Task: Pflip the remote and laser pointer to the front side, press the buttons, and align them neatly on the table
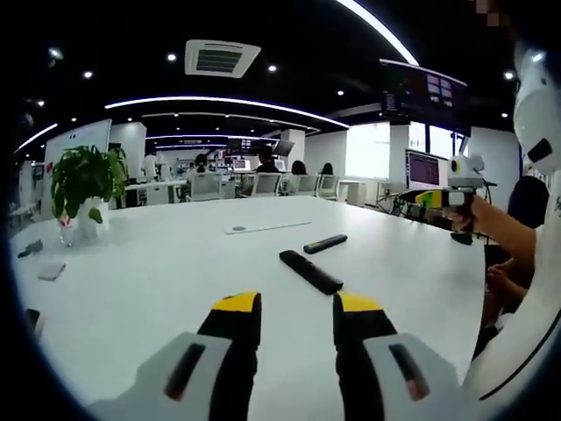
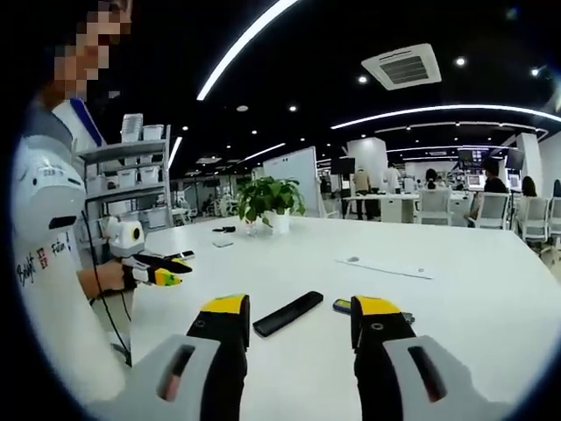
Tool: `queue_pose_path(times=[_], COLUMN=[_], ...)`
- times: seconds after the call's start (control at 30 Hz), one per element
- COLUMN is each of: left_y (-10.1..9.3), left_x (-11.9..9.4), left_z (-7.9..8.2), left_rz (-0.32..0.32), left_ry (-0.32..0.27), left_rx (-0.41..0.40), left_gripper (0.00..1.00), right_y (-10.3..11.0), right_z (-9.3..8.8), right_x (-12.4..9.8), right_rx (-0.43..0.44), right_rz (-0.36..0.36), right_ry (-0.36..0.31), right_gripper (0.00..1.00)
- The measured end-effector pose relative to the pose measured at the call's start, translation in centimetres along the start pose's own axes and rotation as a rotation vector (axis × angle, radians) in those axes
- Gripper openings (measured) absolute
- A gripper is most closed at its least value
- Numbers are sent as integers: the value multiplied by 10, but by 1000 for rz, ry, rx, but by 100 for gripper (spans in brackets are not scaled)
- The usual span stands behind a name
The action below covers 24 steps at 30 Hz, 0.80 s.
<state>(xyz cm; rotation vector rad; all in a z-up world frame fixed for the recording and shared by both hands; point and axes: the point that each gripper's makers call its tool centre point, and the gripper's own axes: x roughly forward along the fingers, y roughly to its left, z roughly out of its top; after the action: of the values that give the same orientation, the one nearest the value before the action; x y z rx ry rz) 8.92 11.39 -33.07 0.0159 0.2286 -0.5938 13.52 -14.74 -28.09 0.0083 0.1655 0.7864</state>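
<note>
Remote (image 1: 310,271): long black bar lying flat on the white table (image 1: 158,272), ahead of the left gripper's jaws and slightly right of their centreline; in the right gripper view it lies at (image 2: 287,313), between the two jaws and beyond their tips. Which face is up cannot be told.
Laser pointer (image 1: 325,244): shorter dark bar, flat on the table, just beyond the remote and apart from it; in the right gripper view it sits at (image 2: 344,306), partly hidden behind the right-hand jaw, so this identification is probably correct but not certain.
Left gripper (image 1: 296,309): jaws parted with a clear gap, yellow tips, nothing between them; raised above the table, short of the remote. It also appears in the right gripper view at (image 2: 172,277), held in the person's hand (image 2: 112,275) off the table's near edge, tips apparently close together there.
Right gripper (image 2: 301,314): jaws spread wide, released, empty; hovering near the table surface with the remote lying past its tips. Seen in the left gripper view at (image 1: 434,199), held over the table's edge.
Table: white, broad, glossy.
Potted plant (image 1: 86,180): green leaves in a white pot, standing at the table's far left side.
Paper strip (image 1: 267,227): thin white sheet, flat, beyond both dark bars.
Small items (image 1: 51,271): a pale flat piece and a dark object near the plant; too small to identify.
</note>
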Motion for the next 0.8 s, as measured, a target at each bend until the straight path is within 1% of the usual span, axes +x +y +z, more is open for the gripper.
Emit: queue_pose_path(times=[0.17, 0.2, 0.23, 0.27, 0.4, 0.47, 0.6, 0.73, 0.8], left_y=[0, 1, 2, 2, 5, 5, 2, -1, -3], left_x=[0, 0, 0, 0, 0, 1, 3, 3, 3], left_z=[-4, -4, -5, -5, -6, -6, -8, -11, -11], left_rz=[2, 4, 6, 8, 15, 16, 10, 9, 6], left_ry=[10, 12, 14, 16, 19, 20, 24, 35, 36], left_rx=[0, 2, 4, 4, 5, 6, 11, 16, 23], left_gripper=[34, 34, 34, 34, 33, 33, 33, 33, 33], right_y=[4, 6, 8, 7, 6, 6, 5, 1, 1], right_z=[-2, -4, -4, -5, -7, -6, -2, -6, -6], right_x=[-1, -2, -2, -2, -5, -6, -6, -6, -6], right_rx=[17, 25, 58, 72, 15, 1, -6, -26, -25], right_rz=[17, 33, 50, 51, 33, 29, 35, 27, 32], right_ry=[-27, -35, -45, -44, -27, -21, -26, 3, 6], right_gripper=[48, 48, 48, 48, 48, 48, 48, 48, 47])
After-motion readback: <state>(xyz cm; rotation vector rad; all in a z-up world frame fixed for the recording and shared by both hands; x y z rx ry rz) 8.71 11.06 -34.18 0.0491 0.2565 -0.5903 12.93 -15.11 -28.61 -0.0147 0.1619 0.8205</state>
